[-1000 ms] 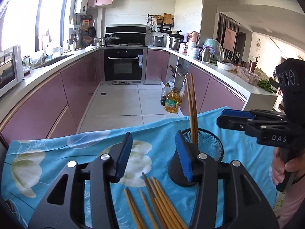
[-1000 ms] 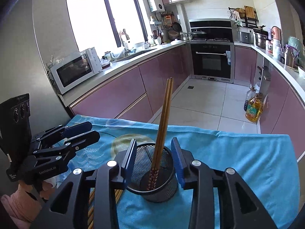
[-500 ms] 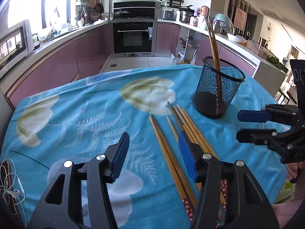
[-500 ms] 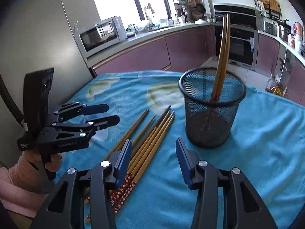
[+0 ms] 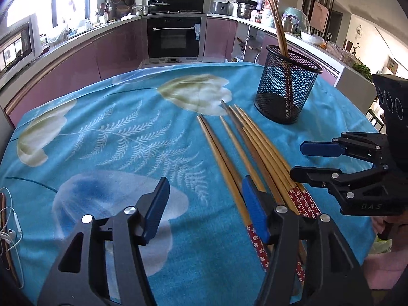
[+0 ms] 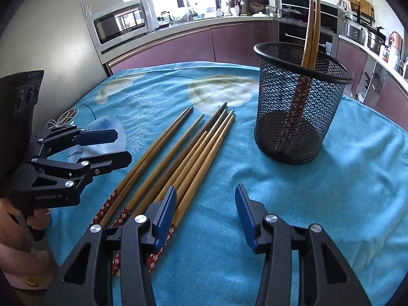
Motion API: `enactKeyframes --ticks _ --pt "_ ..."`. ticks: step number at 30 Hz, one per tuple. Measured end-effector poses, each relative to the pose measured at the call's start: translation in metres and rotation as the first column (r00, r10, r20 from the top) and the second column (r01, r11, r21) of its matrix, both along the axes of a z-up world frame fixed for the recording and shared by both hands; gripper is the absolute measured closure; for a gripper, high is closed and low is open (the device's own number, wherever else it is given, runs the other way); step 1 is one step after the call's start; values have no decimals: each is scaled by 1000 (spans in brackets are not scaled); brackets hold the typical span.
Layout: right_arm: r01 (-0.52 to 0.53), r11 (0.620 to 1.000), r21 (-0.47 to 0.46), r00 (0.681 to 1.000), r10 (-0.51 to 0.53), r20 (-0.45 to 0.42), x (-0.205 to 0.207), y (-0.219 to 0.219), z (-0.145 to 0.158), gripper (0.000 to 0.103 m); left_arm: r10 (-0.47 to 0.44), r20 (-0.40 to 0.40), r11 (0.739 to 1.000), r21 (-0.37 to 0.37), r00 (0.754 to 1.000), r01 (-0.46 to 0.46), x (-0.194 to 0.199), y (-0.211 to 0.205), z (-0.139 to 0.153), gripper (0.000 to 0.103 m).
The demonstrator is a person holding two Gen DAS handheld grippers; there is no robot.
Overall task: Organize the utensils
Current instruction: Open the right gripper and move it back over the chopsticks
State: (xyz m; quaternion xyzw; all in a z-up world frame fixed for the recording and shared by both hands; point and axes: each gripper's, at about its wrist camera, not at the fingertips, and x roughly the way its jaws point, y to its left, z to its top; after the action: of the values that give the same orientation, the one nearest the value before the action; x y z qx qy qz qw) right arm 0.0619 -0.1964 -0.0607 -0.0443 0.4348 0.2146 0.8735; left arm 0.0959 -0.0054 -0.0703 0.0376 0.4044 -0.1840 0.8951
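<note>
Clearly the next pair of chopsticks was about to be picked up. Both grippers hung low over the blue flowered cloth (image 5: 107, 137), and neither had hold of anything: the left gripper (image 5: 204, 211) stood with its jaws spread wide, and the right gripper (image 6: 205, 213) gaped about as far. The loose chopsticks (image 6: 178, 153) lay in a fan on the cloth, seven or so by my count, their patterned red ends toward the person and their thin tips pointing at the black mesh holder (image 6: 301, 107), which stood upright just beyond them with two chopsticks (image 6: 311, 25) already leaning inside.

To do it well, I thought, whichever gripper went in should straddle a stick near its thicker, patterned end, where it was widest and easiest to pinch. The sticks lay touching one another, so closing squarely across one or two, rather than raking the bunch, would matter. The outer pair, lying slightly apart from the rest, looked the easiest pick. The holder seemed light enough to tip if knocked.
</note>
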Motion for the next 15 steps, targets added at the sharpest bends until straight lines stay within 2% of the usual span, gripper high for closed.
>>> enactKeyframes --ticks 15 --pt "24 999 -26 1000 -24 -7 3 -1 -3 58 -9 -37 1000 27 999 10 1 -3 -11 45"
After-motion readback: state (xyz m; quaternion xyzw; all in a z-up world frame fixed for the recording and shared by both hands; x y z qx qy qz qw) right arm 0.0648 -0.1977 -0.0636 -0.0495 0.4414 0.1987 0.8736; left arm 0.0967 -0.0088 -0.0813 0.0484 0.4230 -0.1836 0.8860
